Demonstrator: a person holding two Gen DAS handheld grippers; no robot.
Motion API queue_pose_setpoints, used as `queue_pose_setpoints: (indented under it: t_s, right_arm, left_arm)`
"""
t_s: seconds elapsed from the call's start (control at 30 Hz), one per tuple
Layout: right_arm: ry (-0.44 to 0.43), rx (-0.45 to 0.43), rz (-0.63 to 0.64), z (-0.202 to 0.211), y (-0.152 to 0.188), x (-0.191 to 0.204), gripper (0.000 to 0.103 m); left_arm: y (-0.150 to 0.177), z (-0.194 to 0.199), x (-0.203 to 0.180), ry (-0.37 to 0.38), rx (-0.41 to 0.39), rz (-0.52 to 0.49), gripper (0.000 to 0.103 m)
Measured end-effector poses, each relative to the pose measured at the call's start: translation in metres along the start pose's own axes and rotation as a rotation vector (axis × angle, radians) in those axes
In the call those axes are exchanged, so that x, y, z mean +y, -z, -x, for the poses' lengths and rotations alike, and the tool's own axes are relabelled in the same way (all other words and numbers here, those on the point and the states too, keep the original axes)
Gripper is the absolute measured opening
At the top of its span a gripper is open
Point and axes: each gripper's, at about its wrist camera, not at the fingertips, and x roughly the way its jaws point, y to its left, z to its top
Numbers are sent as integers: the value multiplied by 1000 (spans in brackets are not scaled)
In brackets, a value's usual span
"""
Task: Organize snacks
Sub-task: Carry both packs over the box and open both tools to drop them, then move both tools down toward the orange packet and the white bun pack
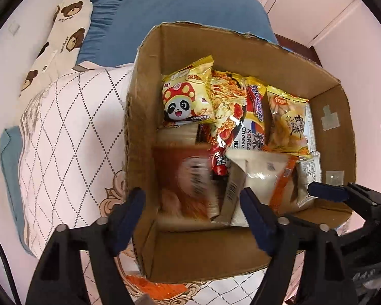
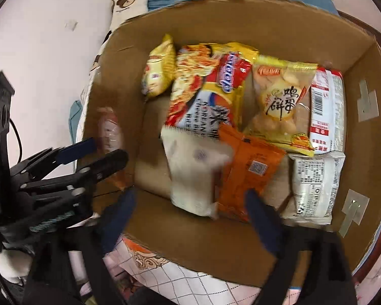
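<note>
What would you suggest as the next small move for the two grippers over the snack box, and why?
Probably lift both away. The left gripper and right gripper are open, the blurred red packet and orange packet already lie inside the cardboard box.

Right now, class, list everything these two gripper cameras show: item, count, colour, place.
cardboard box: one, brown, on the bed
panda snack bag: one, yellow, box's far left
cheese noodle pack: one, yellow and red, far middle
egg biscuit bag: one, yellow, far right
orange packet: one, orange, near middle
white packet: one, white, beside the orange packet
blue pillow: one, behind the box
bear pillow: one, cream, left
left gripper: open, over the box
right gripper: open, over the box
</note>
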Motion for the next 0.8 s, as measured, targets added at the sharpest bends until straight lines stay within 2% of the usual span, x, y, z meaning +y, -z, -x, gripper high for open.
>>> queue_pose_setpoints:
  t_s: [0.13, 0.27, 0.43, 0.8]
  right_arm:
    - [48, -28, -9, 5, 9, -9, 95]
    - [177, -113, 13, 18, 23, -11, 97]
    - [298, -218, 19, 39, 42, -13, 97]
    - [367, -393, 0, 81, 93, -14, 97]
  left_arm:
    - [4, 1, -8, -31, -25, -16, 82]
    - [10, 7, -13, -27, -62, -7, 82]
    - [28, 23, -23, -62, -160, -12, 82]
    - [81, 66, -39, -83, -362, -19, 82]
